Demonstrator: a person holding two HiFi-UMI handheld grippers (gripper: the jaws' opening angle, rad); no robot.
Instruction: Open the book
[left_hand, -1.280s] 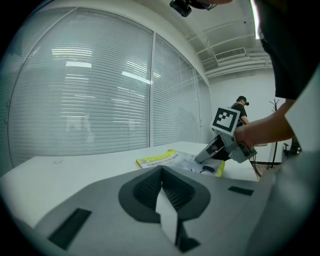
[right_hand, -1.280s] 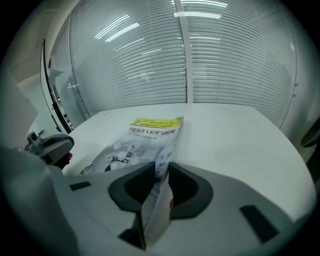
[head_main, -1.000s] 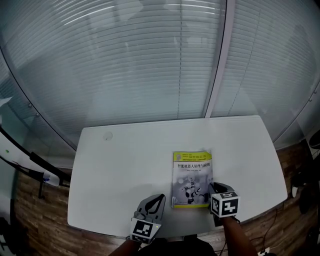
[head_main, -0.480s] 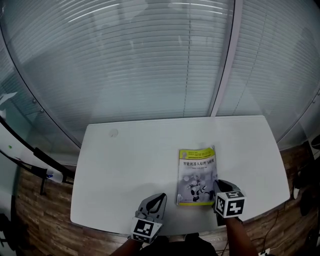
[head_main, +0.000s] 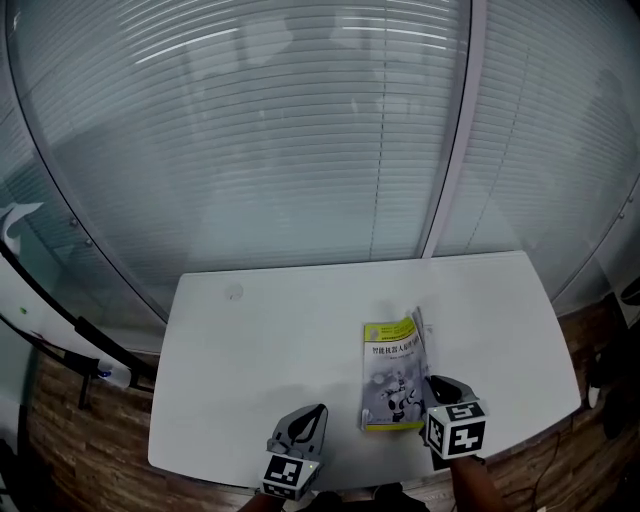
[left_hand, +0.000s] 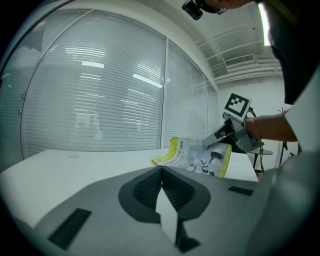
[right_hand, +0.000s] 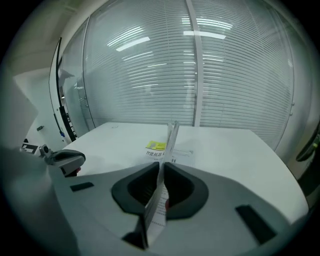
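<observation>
A book (head_main: 390, 380) with a yellow-and-grey cover lies near the front right of the white table (head_main: 280, 330). My right gripper (head_main: 430, 388) is shut on the cover's right edge and holds it lifted off the pages. In the right gripper view the thin cover (right_hand: 170, 142) stands on edge between the pads of the right gripper (right_hand: 161, 172). My left gripper (head_main: 312, 416) is shut on nothing, left of the book near the front edge. From the left gripper (left_hand: 161, 170) view, the tilted cover of the book (left_hand: 192, 157) shows with the right gripper (left_hand: 226, 135) clamped on it.
Curved glass walls with closed blinds rise behind the table. A small round mark (head_main: 232, 292) sits at the table's back left. Wooden floor shows beyond the table's edges. The left gripper (right_hand: 65, 159) appears at the left of the right gripper view.
The right gripper has risen with the cover's edge, so the flat cover now tilts up off the pages. The left gripper has shifted slightly along the front edge.
</observation>
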